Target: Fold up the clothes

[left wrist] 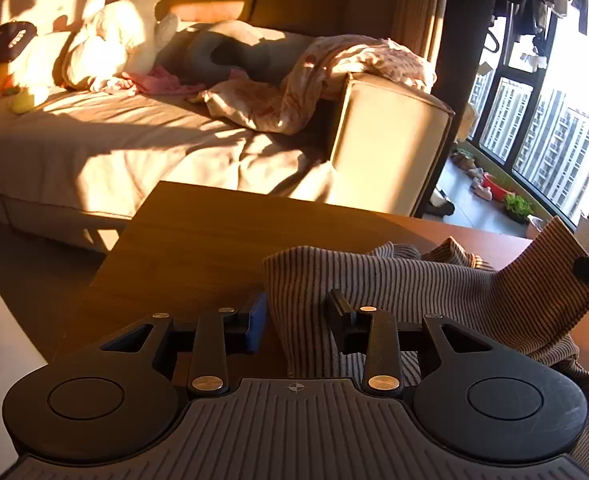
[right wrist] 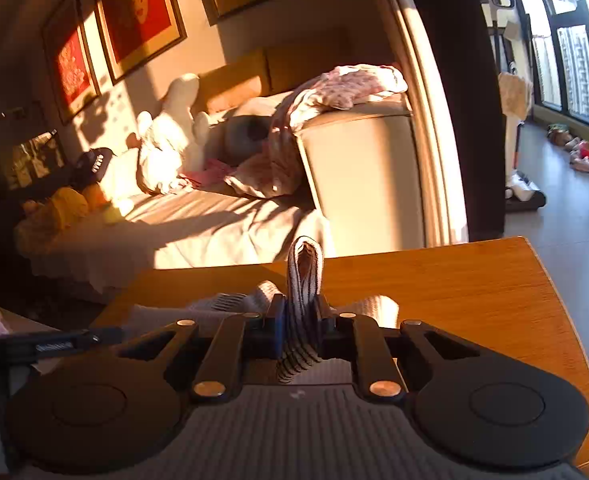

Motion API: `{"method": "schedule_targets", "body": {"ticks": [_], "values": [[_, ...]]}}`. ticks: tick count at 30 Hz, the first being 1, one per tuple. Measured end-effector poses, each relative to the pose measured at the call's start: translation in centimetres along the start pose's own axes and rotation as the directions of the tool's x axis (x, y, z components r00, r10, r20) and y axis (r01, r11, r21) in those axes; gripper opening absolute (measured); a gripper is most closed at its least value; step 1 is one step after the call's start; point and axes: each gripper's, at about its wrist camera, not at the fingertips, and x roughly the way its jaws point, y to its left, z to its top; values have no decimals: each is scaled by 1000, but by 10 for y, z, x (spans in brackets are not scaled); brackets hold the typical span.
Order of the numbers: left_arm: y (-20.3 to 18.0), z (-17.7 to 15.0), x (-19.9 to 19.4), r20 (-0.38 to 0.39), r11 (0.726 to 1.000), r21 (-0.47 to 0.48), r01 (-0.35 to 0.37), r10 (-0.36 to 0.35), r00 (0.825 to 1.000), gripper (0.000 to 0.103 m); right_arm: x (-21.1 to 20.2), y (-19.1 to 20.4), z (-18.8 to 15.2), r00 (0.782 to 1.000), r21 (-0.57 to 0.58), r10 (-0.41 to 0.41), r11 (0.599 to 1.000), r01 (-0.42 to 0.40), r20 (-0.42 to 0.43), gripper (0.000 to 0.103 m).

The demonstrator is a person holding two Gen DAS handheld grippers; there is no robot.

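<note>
1. Garment (left wrist: 434, 292) — one striped piece — lay bunched on the tabletop (left wrist: 198, 240), spreading from the left tool (left wrist: 298, 312) rightward toward the far right corner.
2. Left tool stood with its jaws apart; a fold of the cloth's left edge sat between them, against neither pad that I could tell.
3. Right tool (right wrist: 300, 320) was clamped on a striped strip of the garment (right wrist: 304, 280), which rose in a loop above the jaws.
4. In the left view a corner of cloth was lifted at far right, likely by that right tool — so the long axis ran left to right between the two tools.
5. Judged from this, the coming move turned on the left tool closing on the edge in front of it; it was the nearer one.
6. Count: one garment, two tools, one tabletop.
</note>
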Motion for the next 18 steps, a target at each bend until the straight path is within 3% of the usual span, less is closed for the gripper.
{"method": "schedule_targets", "body": {"ticks": [2,5,7,10,11,15,18], "values": [[7,2,-2,0,1000,-8,-24,24,1000,36,7,-2,3,998,53,37,998,-34,-48,14],[17,3,-3,-14,999,-32,-44,44,999,36,26,-16,-12,989,59,-62,996,70,-135,14],[16,4,-8,-11,999,-40,-12,12,1000,37,33,-30,-24,978,71,-128,987,141,-168,16],[10,7,-17,0,997,-41,61,-61,998,39,29,-44,-25,970,87,-172,978,189,-169,21],[5,8,-19,3,994,-41,100,-100,995,45,28,-46,-24,970,86,-173,978,190,-168,23],[-21,5,-14,-26,972,-34,234,-235,972,58,18,-34,-17,972,17,-213,976,216,-96,25],[-37,-5,2,-88,975,1,224,-223,971,64,10,-14,-6,985,-44,-174,984,173,-13,29]]}}
